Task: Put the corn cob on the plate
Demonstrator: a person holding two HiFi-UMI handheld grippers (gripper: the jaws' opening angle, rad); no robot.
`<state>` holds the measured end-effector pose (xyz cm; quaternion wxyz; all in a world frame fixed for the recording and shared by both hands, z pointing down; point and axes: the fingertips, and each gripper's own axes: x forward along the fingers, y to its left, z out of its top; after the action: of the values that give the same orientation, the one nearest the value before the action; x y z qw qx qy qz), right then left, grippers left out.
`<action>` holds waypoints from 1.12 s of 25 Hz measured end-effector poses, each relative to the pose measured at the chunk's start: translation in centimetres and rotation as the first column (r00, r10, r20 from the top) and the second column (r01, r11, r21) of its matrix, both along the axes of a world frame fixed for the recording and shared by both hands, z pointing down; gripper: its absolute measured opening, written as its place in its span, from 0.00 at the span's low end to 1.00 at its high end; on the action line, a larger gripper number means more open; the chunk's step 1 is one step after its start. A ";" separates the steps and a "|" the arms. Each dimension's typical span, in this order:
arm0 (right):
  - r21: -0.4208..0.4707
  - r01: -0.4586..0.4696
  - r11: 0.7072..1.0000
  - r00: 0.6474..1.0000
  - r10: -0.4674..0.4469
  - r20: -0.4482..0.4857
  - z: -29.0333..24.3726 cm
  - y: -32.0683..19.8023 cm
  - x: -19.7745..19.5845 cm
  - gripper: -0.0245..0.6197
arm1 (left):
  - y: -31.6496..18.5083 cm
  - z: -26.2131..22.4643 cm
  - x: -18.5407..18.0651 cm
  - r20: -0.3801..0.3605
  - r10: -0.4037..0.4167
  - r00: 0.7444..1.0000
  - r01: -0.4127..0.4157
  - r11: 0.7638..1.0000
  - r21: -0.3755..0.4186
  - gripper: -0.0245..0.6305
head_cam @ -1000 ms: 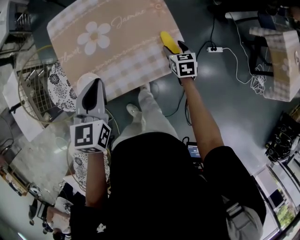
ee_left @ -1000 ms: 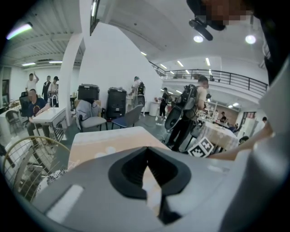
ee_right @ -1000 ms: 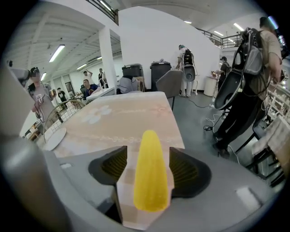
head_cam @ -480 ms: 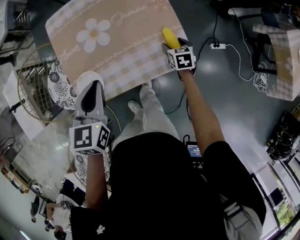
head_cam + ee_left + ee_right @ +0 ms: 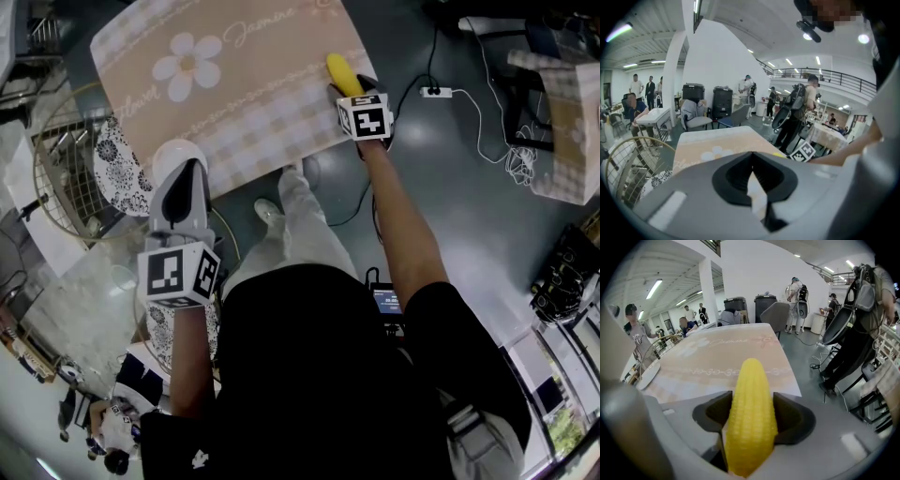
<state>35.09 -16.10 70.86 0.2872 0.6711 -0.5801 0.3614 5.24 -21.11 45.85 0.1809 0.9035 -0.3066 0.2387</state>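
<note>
Corn: the corn (image 5: 341, 73) lies on the cloth (image 5: 234, 103) near its 3 o'clock edge, tip toward 11 o'clock. It is not yet lifted.
Right tool: the right gripper (image 5: 351, 94) points steeply down over the corn's near end. Its jaws stand wide and have just been closing. The corn sits lengthwise between them, and the pads look to meet its two sides.
Left tool: the left gripper (image 5: 192, 171) is held off the cloth's 7 o'clock corner, jaws pressed together with nothing in them.
Plate: the plate (image 5: 111, 159) sits at the cloth's 9 o'clock edge, at about 8 o'clock from the corn and well apart from it. It is partly hidden and no food shows on it.
Done: by my reading the reach is over and the grasp is just forming.
Left: lift, carry across the cloth toward 8 o'clock, set down on the plate, let go.
Corn make: bright yellow, a tapered cylinder with a rounded tip and neat rows of small kernel bumps. It has an even, slightly waxy sheen and looks like a moulded toy.
Cloth make: flat beige fabric with pale checked bands, a white flower and script lettering.
Plate make: round and shallow, white with a dark floral print.
Jaws make: grey hard shells with dark inner pads.
</note>
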 end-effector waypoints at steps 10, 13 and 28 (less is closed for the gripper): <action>0.008 -0.005 1.000 1.000 0.005 0.009 -0.3 -0.1 0.2 0.43 | -0.1 -0.1 -0.4 0.004 -0.017 1.000 0.017 1.000 0.002 0.05; 0.013 -0.001 1.000 1.000 0.001 0.013 -0.6 -0.2 0.2 0.43 | -0.2 -0.2 -0.5 0.001 -0.025 1.000 0.025 1.000 0.004 0.05; 0.039 0.088 0.995 0.996 -0.089 0.026 -2.6 -1.1 -2.7 0.43 | -0.4 -0.5 -2.0 -0.036 -0.100 0.994 0.101 0.995 0.016 0.05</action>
<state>32.36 -17.17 68.21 0.2822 0.6450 -0.6197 0.3468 3.20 -21.47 45.37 0.1900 0.8926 -0.3506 0.2105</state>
